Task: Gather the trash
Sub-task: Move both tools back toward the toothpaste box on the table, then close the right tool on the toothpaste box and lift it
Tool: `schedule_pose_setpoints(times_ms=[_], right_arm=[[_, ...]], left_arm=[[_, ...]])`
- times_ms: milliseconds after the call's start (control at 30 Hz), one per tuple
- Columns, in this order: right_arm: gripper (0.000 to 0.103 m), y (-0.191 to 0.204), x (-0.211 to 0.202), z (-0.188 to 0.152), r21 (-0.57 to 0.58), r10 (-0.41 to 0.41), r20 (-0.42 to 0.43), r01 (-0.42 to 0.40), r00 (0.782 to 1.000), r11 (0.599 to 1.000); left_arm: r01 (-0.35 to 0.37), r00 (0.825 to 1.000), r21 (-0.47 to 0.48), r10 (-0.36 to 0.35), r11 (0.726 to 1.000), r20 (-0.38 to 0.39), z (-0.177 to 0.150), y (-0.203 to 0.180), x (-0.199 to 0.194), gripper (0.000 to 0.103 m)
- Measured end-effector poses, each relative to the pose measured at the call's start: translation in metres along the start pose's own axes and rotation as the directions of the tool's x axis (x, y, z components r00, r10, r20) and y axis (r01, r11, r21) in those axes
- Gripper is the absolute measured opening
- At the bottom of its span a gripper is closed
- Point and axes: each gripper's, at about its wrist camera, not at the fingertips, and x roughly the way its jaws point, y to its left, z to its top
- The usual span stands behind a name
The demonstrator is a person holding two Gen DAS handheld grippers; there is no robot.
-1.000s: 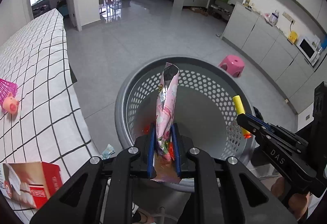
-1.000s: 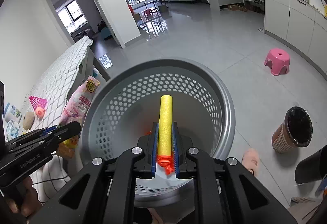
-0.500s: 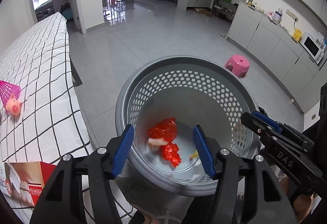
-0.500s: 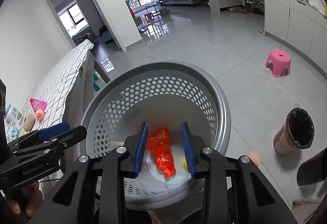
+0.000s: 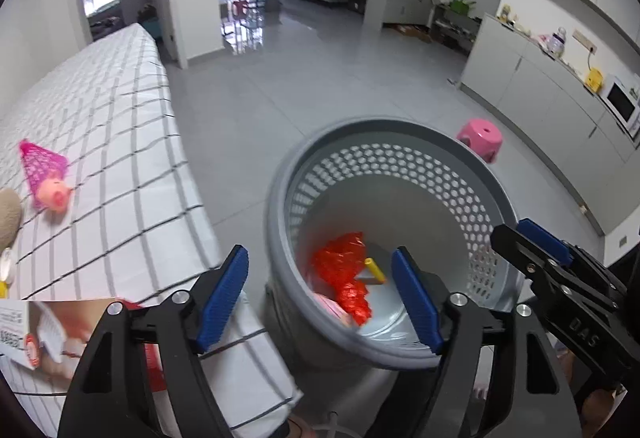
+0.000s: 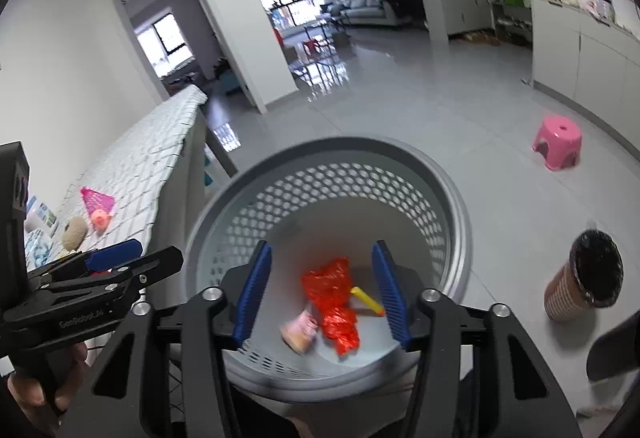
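A grey perforated basket stands on the floor beside the bed. In it lie red crumpled plastic, a yellow foam tube and a pink snack wrapper. My left gripper is open and empty above the basket's near left rim. My right gripper is open and empty over the basket. The right gripper also shows at the right of the left wrist view; the left gripper shows at the left of the right wrist view.
A bed with a checked sheet is on the left, with a pink pig toy, a plush toy and a red-and-white box on it. A pink stool and a brown bin with a black liner stand on the floor.
Both grippers opened and let go: the pink wrapper and yellow tube dropped into the basket. Since then the jaws opened wider and the left gripper swung left toward the bed.
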Motion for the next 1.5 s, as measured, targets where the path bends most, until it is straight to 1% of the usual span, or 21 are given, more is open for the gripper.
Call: schedule_pose_setpoints(times_ms=[100,167,200,233,333,400,533,600,700,767,867,933,1000,1033,1067,1133,1200,1233,1367,1433,1500], right_arm=[[0.057,0.012,-0.003,0.000,-0.022,0.039,0.022,-0.038,0.999,0.999],[0.062,0.022,-0.004,0.001,-0.044,0.064,0.027,-0.063,0.998,0.997],[0.066,0.030,-0.004,0.001,-0.063,0.082,0.034,-0.079,0.996,0.995],[0.067,0.036,-0.004,0.001,-0.076,0.095,0.035,-0.092,0.995,0.993],[0.070,0.057,0.002,0.000,-0.121,0.171,0.009,-0.169,0.985,0.978],[0.071,0.072,0.009,0.000,-0.151,0.234,-0.025,-0.235,0.972,0.960],[0.071,0.108,0.017,-0.001,-0.254,0.298,-0.076,-0.307,0.952,0.917],[0.072,0.127,0.019,0.001,-0.297,0.341,-0.105,-0.357,0.934,0.886],[0.073,0.150,0.025,0.006,-0.336,0.401,-0.154,-0.430,0.903,0.838],[0.073,0.166,0.029,0.007,-0.360,0.423,-0.187,-0.463,0.887,0.810],[0.074,0.192,0.035,0.010,-0.389,0.462,-0.253,-0.526,0.850,0.756],[0.074,0.209,0.039,0.010,-0.408,0.473,-0.292,-0.556,0.831,0.724],[0.074,0.227,0.043,0.006,-0.444,0.471,-0.331,-0.575,0.818,0.687],[0.074,0.236,0.044,0.004,-0.464,0.465,-0.349,-0.581,0.814,0.669],[0.074,0.247,0.046,0.000,-0.496,0.454,-0.370,-0.585,0.811,0.641],[0.074,0.261,0.049,-0.006,-0.549,0.429,-0.393,-0.582,0.813,0.600],[0.076,0.276,0.052,-0.014,-0.605,0.394,-0.408,-0.567,0.824,0.559],[0.076,0.283,0.054,-0.016,-0.621,0.384,-0.421,-0.570,0.822,0.538],[0.076,0.303,0.062,-0.027,-0.668,0.341,-0.482,-0.591,0.807,0.453],[0.076,0.315,0.067,-0.033,-0.691,0.311,-0.503,-0.591,0.806,0.416],[0.076,0.324,0.070,-0.038,-0.715,0.283,-0.511,-0.584,0.812,0.383]], left_arm=[[-0.024,0.999,-0.023,0.025,0.999,0.023,-0.002,0.015,-0.010,0.075],[-0.051,0.998,-0.045,0.053,0.998,0.043,-0.003,0.028,-0.018,0.076],[-0.069,0.996,-0.060,0.072,0.996,0.055,-0.004,0.037,-0.023,0.076],[-0.080,0.994,-0.071,0.084,0.994,0.063,-0.004,0.042,-0.027,0.077],[-0.108,0.990,-0.111,0.118,0.988,0.080,-0.008,0.064,-0.041,0.079],[-0.128,0.986,-0.140,0.141,0.982,0.084,-0.011,0.081,-0.049,0.079],[-0.183,0.974,-0.209,0.206,0.961,0.094,-0.020,0.117,-0.071,0.079],[-0.208,0.966,-0.242,0.238,0.948,0.102,-0.023,0.135,-0.083,0.080],[-0.252,0.951,-0.305,0.294,0.918,0.099,-0.031,0.165,-0.099,0.081],[-0.295,0.936,-0.331,0.340,0.896,0.089,-0.038,0.180,-0.109,0.081],[-0.340,0.918,-0.367,0.390,0.866,0.070,-0.049,0.202,-0.120,0.081],[-0.373,0.902,-0.384,0.426,0.845,0.062,-0.058,0.216,-0.129,0.082],[-0.406,0.885,-0.397,0.463,0.823,0.055,-0.065,0.227,-0.137,0.083],[-0.420,0.876,-0.409,0.479,0.810,0.050,-0.070,0.235,-0.143,0.083],[-0.425,0.873,-0.416,0.486,0.804,0.047,-0.073,0.239,-0.146,0.083],[-0.435,0.864,-0.436,0.501,0.788,0.043,-0.080,0.249,-0.154,0.084],[-0.448,0.854,-0.449,0.518,0.773,0.039,-0.086,0.257,-0.159,0.084],[-0.457,0.848,-0.456,0.528,0.764,0.036,-0.089,0.261,-0.162,0.084],[-0.466,0.839,-0.484,0.543,0.741,0.024,-0.099,0.278,-0.170,0.084],[-0.470,0.835,-0.498,0.550,0.729,0.018,-0.103,0.285,-0.173,0.084],[-0.471,0.832,-0.514,0.555,0.717,0.013,-0.108,0.293,-0.176,0.084]])
